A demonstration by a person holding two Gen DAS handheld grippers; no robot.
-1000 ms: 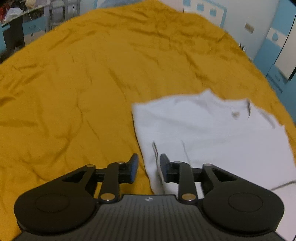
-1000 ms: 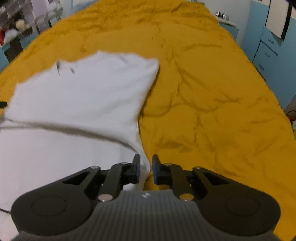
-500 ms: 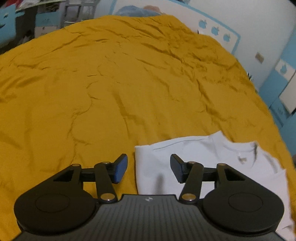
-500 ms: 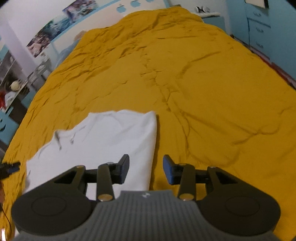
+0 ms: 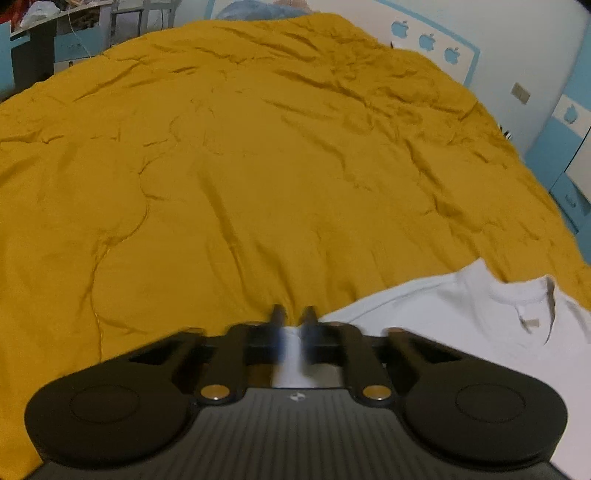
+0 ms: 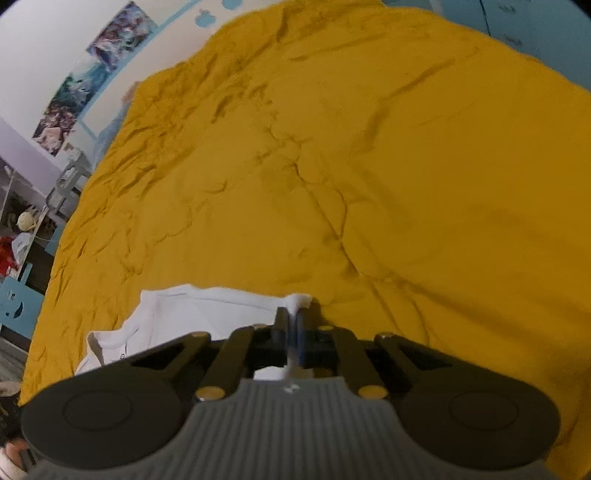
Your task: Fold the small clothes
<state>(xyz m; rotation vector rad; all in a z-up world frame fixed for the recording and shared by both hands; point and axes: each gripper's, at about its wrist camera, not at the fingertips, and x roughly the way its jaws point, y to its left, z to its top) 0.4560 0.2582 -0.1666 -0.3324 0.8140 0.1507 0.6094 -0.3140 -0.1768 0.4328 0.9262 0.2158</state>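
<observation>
A small white T-shirt lies on the mustard-yellow bedcover, its collar and neck label at the right of the left wrist view. My left gripper is shut on the shirt's left corner, with white cloth between the fingers. In the right wrist view the shirt lies at lower left. My right gripper is shut on its right corner, and a tuft of cloth sticks out past the fingertips.
The bedcover is wrinkled and stretches far ahead. Blue drawers stand at the bed's right side. A desk with clutter is at the far left. Shelves with toys stand left of the bed.
Both grippers were open half a second ago, beside the shirt's far corners. Both have since closed on those corners, and the cameras now sit lower and closer to the cloth.
</observation>
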